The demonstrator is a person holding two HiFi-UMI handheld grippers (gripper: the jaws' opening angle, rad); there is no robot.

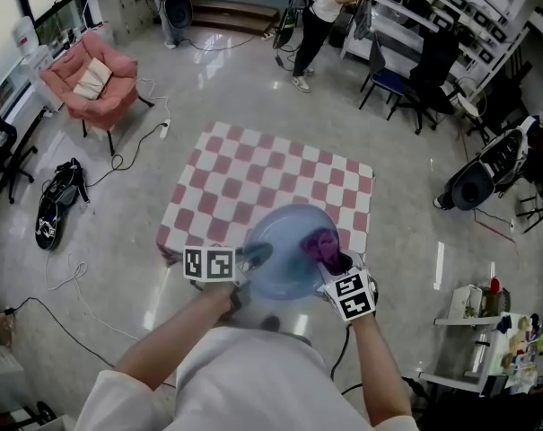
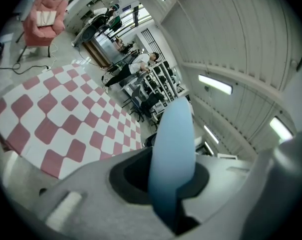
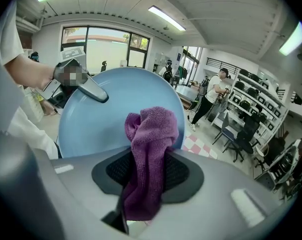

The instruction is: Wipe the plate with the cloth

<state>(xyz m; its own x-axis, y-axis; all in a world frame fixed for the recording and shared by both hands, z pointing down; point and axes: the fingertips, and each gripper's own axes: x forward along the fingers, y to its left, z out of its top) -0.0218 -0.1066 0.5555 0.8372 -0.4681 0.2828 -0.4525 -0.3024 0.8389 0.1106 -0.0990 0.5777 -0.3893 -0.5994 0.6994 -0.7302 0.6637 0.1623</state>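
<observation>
- Head view shows the pale blue plate (image 1: pixel 284 257) held up in the air in front of the person. It hangs over the near edge of the table, with its round face turned up toward the camera.
- The left gripper (image 1: pixel 256 256) has its jaws clamped on the plate's left rim. The left gripper view shows that rim edge-on, pinched tight between the two jaws.
- The purple cloth (image 3: pixel 150 154) is nipped between the closed jaws of the right gripper (image 3: pixel 141 199). Its bunched free end stands up against the plate's face.
- Seen from the head, the cloth sits on the right part of the plate, just ahead of the right gripper's marker cube.
- The table (image 1: pixel 253 173) has a red-and-white checked cover.
- A pink armchair (image 1: pixel 91 83) stands well off to the left on the glossy floor, with cables trailing near it.
- A person (image 1: pixel 318 16) stands by shelving at the far end, near some black chairs (image 1: pixel 424 70).
</observation>
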